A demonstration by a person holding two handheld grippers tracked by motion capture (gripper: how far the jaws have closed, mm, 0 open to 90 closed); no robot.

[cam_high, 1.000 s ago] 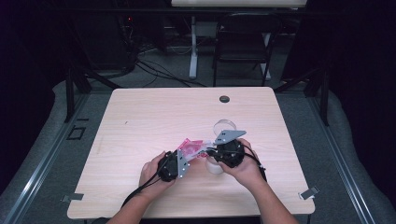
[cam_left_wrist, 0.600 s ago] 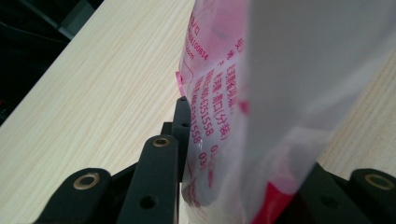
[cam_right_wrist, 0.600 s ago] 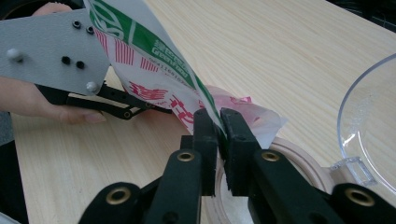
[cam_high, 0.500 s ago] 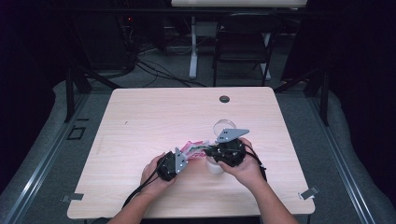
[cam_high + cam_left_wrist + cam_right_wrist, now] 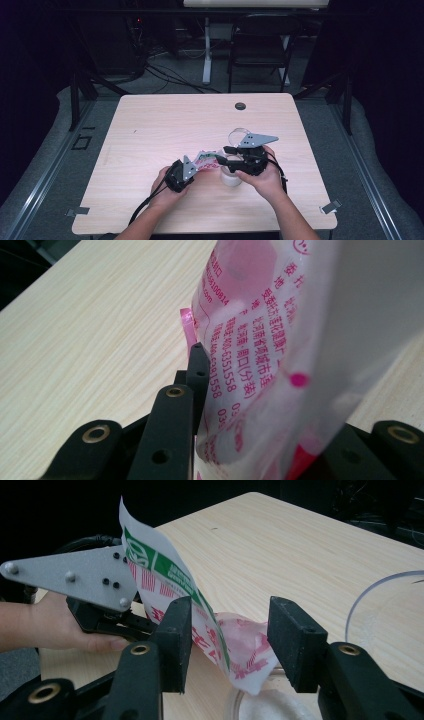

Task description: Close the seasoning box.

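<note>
A pale wood-grain table [image 5: 165, 130] with rounded corners is being shown from above, standing on a grey floor [image 5: 60, 150]. A small dark round grommet [image 5: 240, 106] is being seen set into the tabletop near its far edge. Toward the near right of the middle, a white-filled clear cup [image 5: 231, 176] is being borne directly by the tabletop, and just behind it a clear empty cup [image 5: 239, 135] is resting there as well. In the right gripper view the clear cup's rim [image 5: 385, 587] is being seen over the wood.
</note>
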